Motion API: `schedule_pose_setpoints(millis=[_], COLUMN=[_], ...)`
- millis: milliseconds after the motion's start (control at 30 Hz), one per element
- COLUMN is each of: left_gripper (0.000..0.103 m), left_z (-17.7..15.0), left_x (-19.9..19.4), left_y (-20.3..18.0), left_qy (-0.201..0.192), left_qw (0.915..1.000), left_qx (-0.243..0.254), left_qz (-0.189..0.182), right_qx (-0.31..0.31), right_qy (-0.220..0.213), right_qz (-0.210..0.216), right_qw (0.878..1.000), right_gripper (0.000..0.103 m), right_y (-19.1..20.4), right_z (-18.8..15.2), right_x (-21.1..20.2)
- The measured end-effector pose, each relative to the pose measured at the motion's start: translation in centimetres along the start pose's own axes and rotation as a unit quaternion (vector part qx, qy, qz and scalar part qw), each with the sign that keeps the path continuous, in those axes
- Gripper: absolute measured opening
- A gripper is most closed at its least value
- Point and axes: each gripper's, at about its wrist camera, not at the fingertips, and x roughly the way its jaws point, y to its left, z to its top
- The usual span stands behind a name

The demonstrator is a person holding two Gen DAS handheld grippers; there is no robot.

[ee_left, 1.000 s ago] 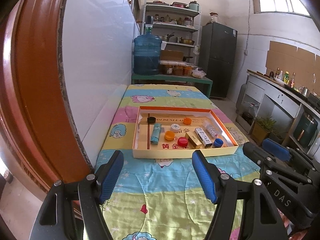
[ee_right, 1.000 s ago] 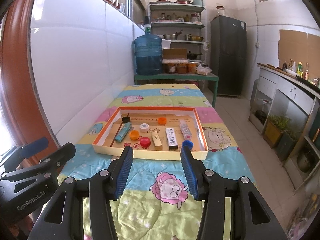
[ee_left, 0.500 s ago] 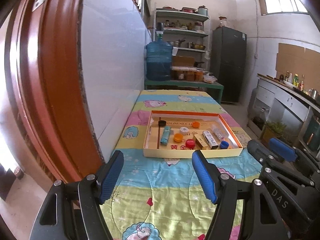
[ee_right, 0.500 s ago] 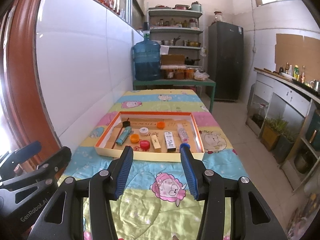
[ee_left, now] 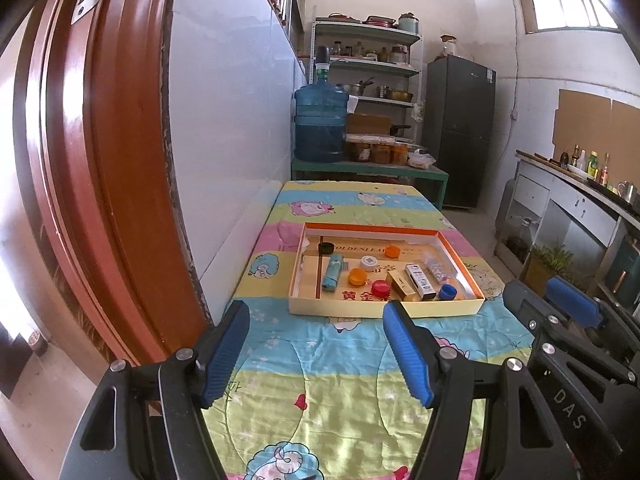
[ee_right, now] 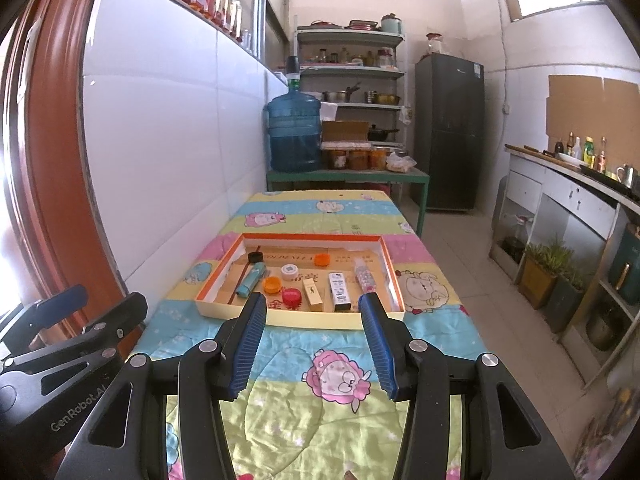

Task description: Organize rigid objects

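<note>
Small rigid pieces — caps, lighter (ee_left: 333, 272), slim boxes, bottle (ee_right: 364, 275) — all inside the shallow box (ee_left: 384, 309) on the quilted table (ee_left: 340, 384). Left gripper (ee_left: 316, 354) and right gripper (ee_right: 312, 340) spread wide, empty, held back. Fits either finished gathering or sorting ahead — unclear which.

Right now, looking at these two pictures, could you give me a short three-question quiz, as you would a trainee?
1. True or false: the left hand-held gripper is clamped on a bottle cap.
2. Inside the tray, how many orange caps can you count?
3. What lies directly alongside the thin brown stick? A) the red cap B) the teal lighter C) the blue cap

Key:
1. False. Both it and the right hand-held gripper are open and empty, short of the tray.
2. Two.
3. B.
</note>
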Motion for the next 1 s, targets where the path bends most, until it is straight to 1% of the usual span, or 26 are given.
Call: schedule_pose_setpoints(millis=[1000], left_gripper=[0.069], left_z=[0.04], left_x=[0.01], left_y=[-0.10], left_qy=[0.001], left_qw=[1.0000], left_qx=[0.001], left_qz=[-0.003], right_qx=[0.001], right_qy=[0.001], right_qz=[-0.001], right_qw=[1.000], right_gripper=[0.051], right_y=[-0.23], right_z=[-0.08], right_x=[-0.40])
